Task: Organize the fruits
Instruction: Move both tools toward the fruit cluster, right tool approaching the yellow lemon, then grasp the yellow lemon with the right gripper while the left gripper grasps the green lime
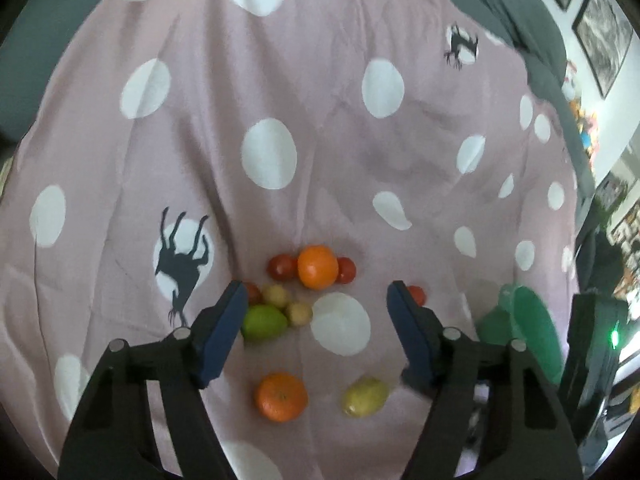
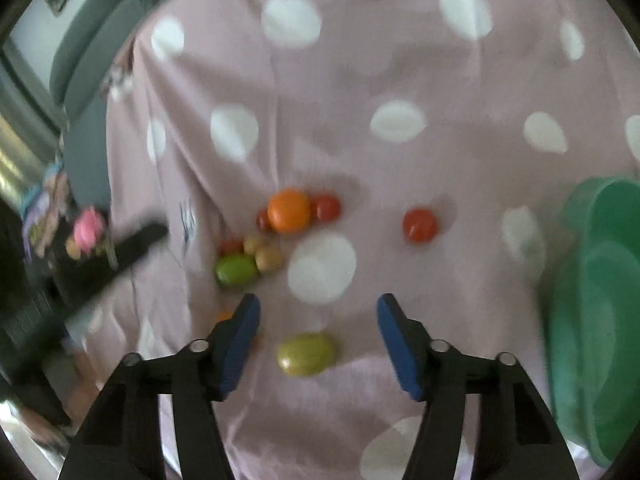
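Left wrist: both tools (image 1: 316,300) (image 2: 318,312) gape empty above round glossy fruits (image 1: 318,267) on spotted cloth (image 1: 320,120).

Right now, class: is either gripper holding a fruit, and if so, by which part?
Nothing is held. The left gripper and the right gripper both stand open above the cloth, with no fruit between their fingers.

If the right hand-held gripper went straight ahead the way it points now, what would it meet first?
Probably the yellow-green lemon, which lies on the spotted pink cloth between the open fingers of the right hand-held gripper, slightly left of centre; blur leaves depth uncertain.
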